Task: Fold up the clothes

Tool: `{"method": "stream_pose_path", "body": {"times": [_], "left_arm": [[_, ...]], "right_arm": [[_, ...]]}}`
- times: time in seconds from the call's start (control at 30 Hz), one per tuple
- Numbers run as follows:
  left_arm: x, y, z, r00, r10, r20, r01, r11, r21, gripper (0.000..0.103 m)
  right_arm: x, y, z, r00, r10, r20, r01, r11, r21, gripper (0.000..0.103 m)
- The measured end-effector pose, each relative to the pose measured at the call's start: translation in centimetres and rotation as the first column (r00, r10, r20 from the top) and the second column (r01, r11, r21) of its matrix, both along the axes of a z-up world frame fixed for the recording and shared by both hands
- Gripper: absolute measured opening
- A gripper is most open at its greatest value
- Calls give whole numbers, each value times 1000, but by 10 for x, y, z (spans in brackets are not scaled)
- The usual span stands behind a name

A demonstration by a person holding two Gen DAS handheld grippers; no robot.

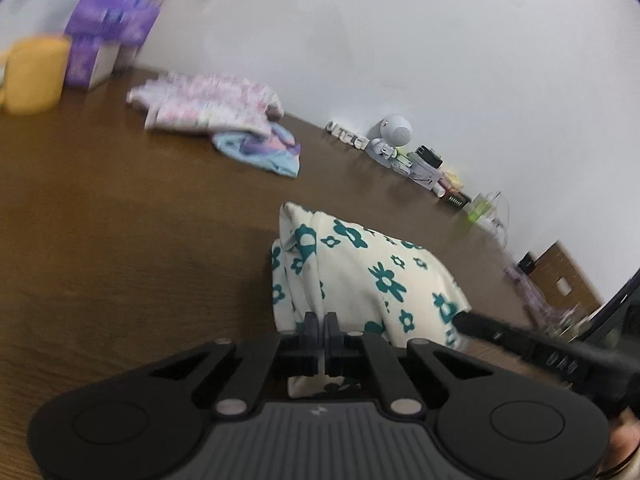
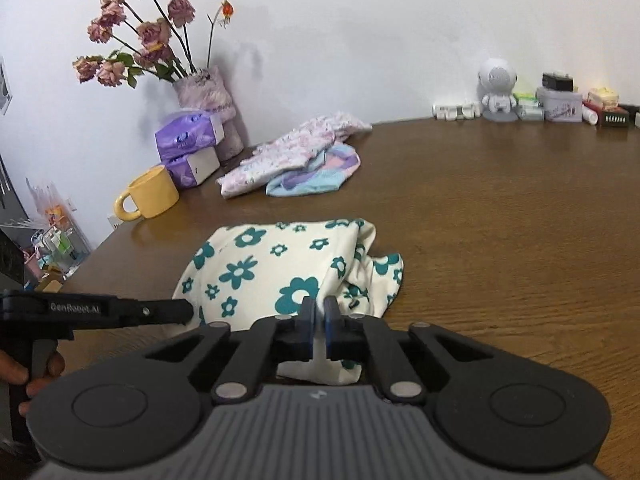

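A cream garment with teal flowers (image 2: 272, 264) lies bunched on the brown table (image 2: 500, 220); the left wrist view shows the same cream garment (image 1: 360, 272). My right gripper (image 2: 319, 306) is shut on its near right part, with cream fabric showing between the fingers. My left gripper (image 1: 323, 320) is shut on its near left part. From the right wrist view the left gripper (image 2: 188, 312) reaches in from the left with its tip at the garment's left edge. The right gripper (image 1: 460, 320) meets the garment's right edge in the left wrist view.
A pink patterned garment (image 2: 296, 148) lies over a blue and purple one (image 2: 320, 176) farther back. A yellow mug (image 2: 150, 194), purple tissue packs (image 2: 188, 136) and a vase of dried roses (image 2: 208, 92) stand back left. A white robot figure (image 2: 498, 88) and small tins (image 2: 560, 104) line the back right.
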State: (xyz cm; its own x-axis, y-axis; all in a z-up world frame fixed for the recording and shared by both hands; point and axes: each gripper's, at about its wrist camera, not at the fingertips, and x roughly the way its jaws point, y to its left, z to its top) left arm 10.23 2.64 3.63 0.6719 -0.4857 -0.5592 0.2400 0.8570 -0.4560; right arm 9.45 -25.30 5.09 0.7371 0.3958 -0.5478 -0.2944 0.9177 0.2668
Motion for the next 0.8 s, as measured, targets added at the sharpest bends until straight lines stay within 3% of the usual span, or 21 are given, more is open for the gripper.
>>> {"method": "stream_pose_path", "body": {"times": [0.37, 0.47, 0.5, 0.57, 0.63, 0.67, 0.73, 0.8], "left_arm": [[-4, 1, 4, 999, -25, 31, 26, 1000, -15, 1], [-3, -3, 1, 1000, -23, 9, 23, 1000, 5, 5], [-4, -2, 2, 1000, -17, 9, 17, 1000, 6, 8], [-9, -1, 4, 1000, -3, 21, 3, 1000, 8, 41], [-18, -1, 6, 999, 8, 53, -9, 1000, 13, 59], [-22, -1, 8, 997, 13, 71, -14, 1000, 18, 64], [-30, -2, 9, 995, 27, 94, -30, 999, 28, 75], [-36, -6, 8, 995, 45, 94, -49, 998, 41, 81]], "right_arm": [[8, -36, -10, 997, -31, -66, 44, 976, 212, 3], [8, -34, -16, 997, -27, -77, 42, 979, 197, 4], [6, -32, -17, 997, -25, -72, 38, 981, 188, 5], [-3, -27, -11, 999, -24, -23, 27, 986, 163, 9], [-12, -24, -6, 999, -32, 23, 29, 992, 122, 15], [-17, -23, -4, 999, -28, 37, 24, 993, 112, 20], [-22, -24, -4, 999, -22, 49, 17, 995, 101, 22], [-27, -22, -6, 998, -23, 50, 19, 996, 89, 26]]}}
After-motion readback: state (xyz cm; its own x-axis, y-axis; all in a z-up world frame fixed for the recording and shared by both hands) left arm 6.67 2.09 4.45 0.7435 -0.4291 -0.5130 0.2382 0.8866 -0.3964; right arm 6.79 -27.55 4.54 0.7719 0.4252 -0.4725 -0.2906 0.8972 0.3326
